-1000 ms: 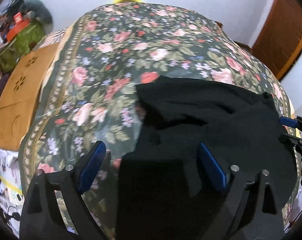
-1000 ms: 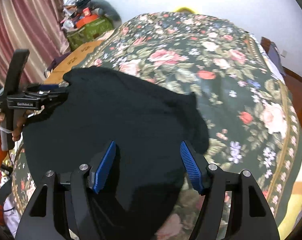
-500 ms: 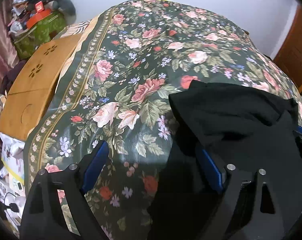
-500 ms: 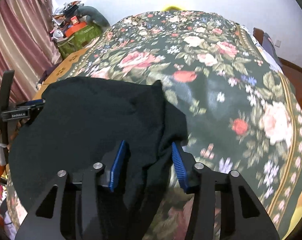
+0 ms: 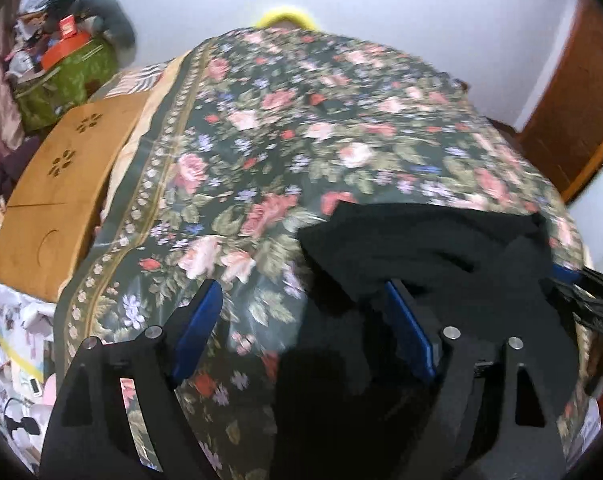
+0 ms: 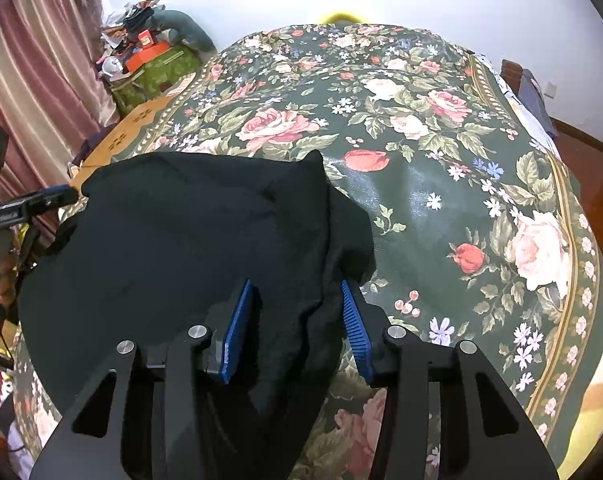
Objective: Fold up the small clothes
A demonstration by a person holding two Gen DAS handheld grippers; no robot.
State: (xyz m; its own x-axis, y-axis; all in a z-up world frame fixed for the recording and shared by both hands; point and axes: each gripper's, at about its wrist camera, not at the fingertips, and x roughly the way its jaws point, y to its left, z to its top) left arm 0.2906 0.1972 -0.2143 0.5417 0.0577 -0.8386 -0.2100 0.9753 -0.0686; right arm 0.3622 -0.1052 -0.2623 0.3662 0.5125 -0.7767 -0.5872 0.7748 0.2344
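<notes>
Hardly begun, judging from the black garment (image 6: 173,240): spread rumpled over the floral bedspread (image 6: 441,152), directly ahead of and beneath the right gripper (image 6: 294,286), and reaching off to that gripper's left as far as the left gripper (image 5: 303,286). No neat crease or squared edge anywhere, only a loose flap turned over along the far side and a bunched ridge at the near right edge. Straddling that ridge with the right gripper's blue pads (image 6: 237,320), jaws parted, cloth between them but not visibly clamped. At the opposite side, in the left wrist view, spread wide: right-hand pad (image 5: 407,332) over the garment's edge, left-hand pad above bare bedspread, nothing pinched. Probably lining up a grasp on both sides for a first fold, with closing on the cloth, lifting, laying one half over the other and smoothing all left to do. Farther out, off the left gripper's left side, a wooden lap table (image 5: 61,184) at the bed's edge and, beyond it, a green box (image 5: 65,80) heaped with clutter; to the right gripper's far left, a pink curtain (image 6: 41,60).
</notes>
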